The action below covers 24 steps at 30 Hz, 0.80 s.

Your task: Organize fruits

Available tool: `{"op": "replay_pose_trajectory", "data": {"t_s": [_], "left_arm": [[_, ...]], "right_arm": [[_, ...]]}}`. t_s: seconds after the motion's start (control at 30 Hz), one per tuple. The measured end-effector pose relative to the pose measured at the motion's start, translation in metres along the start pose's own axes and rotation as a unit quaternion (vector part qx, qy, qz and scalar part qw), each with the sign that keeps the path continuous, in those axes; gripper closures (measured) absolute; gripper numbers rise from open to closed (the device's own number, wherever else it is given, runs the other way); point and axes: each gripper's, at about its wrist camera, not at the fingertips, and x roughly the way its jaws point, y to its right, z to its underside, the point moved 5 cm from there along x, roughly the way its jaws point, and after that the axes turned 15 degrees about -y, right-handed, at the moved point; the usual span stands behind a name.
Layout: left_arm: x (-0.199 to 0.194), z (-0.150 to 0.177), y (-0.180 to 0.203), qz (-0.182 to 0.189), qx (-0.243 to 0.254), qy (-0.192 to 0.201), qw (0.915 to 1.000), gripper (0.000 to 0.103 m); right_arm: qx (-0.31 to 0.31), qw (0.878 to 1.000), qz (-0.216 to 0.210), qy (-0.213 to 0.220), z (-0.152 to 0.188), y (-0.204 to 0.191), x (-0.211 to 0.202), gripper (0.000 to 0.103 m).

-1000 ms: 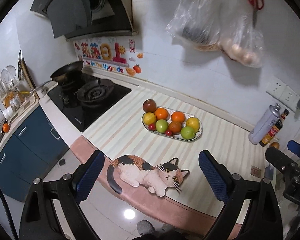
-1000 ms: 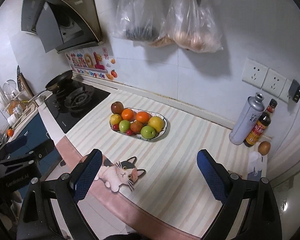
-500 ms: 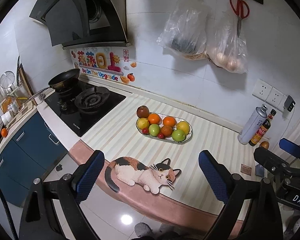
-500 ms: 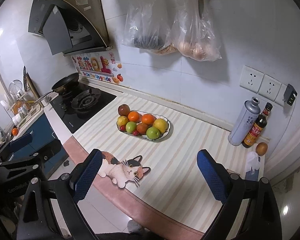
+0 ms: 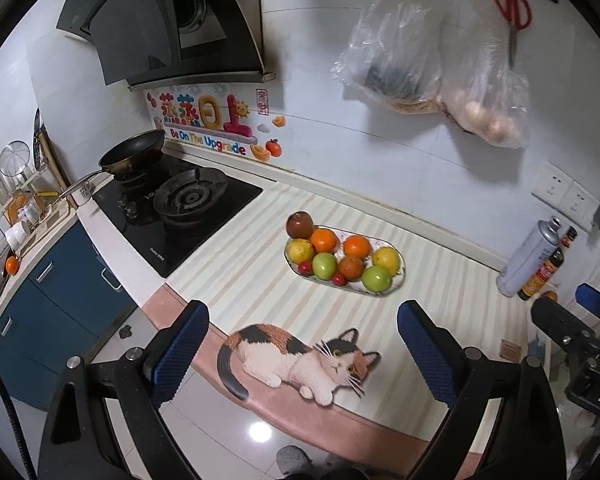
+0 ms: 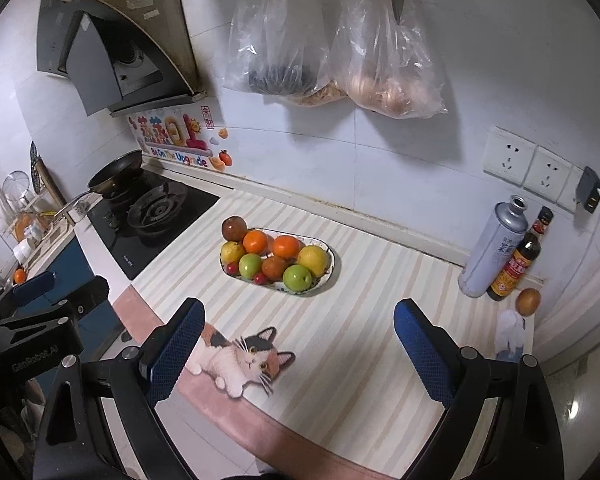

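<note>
An oval plate (image 5: 398, 278) (image 6: 332, 258) on the striped counter holds several fruits: a dark red apple (image 5: 299, 225) (image 6: 234, 228), oranges (image 5: 324, 240), green apples (image 5: 376, 277) (image 6: 297, 277), yellow fruits (image 5: 387, 258) and small red ones (image 5: 339, 279). My left gripper (image 5: 302, 344) is open and empty, held off the counter's front edge, well short of the plate. My right gripper (image 6: 296, 340) is open and empty, above the front of the counter, also short of the plate. A brown fruit (image 6: 528, 300) lies at the far right by the bottles.
A cat-shaped mat (image 5: 300, 360) (image 6: 240, 360) lies at the counter's front edge. A gas hob (image 5: 180, 204) with a pan (image 5: 132, 154) is at the left. A spray can (image 6: 492, 256) and sauce bottle (image 6: 518, 262) stand at the right. Plastic bags (image 6: 332, 52) hang on the wall.
Both grippers moved back from the counter, then came forward and closer again. Both stay open and empty. The fruits have not moved.
</note>
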Motion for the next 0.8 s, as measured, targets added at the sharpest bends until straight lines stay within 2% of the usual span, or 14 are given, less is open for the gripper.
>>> {"op": "replay_pose_trajectory", "data": {"t_s": [0.23,0.47,0.8], "left_arm": [[0.04,-0.027,-0.004,-0.017,-0.003,-0.027,0.9995,0.006],[0.069,-0.041,-0.002,-0.022,0.001,-0.048,0.9986,0.006],[0.095,-0.048,0.004,-0.019,0.002,-0.069,0.9974,0.006]], "right_arm": [[0.007,1.0,0.005,-0.028,-0.029,0.004,0.047,0.005],[0.012,0.998,0.01,-0.053,-0.042,0.007,0.082,0.005],[0.011,0.998,0.017,-0.067,-0.047,0.007,0.1,0.005]]}}
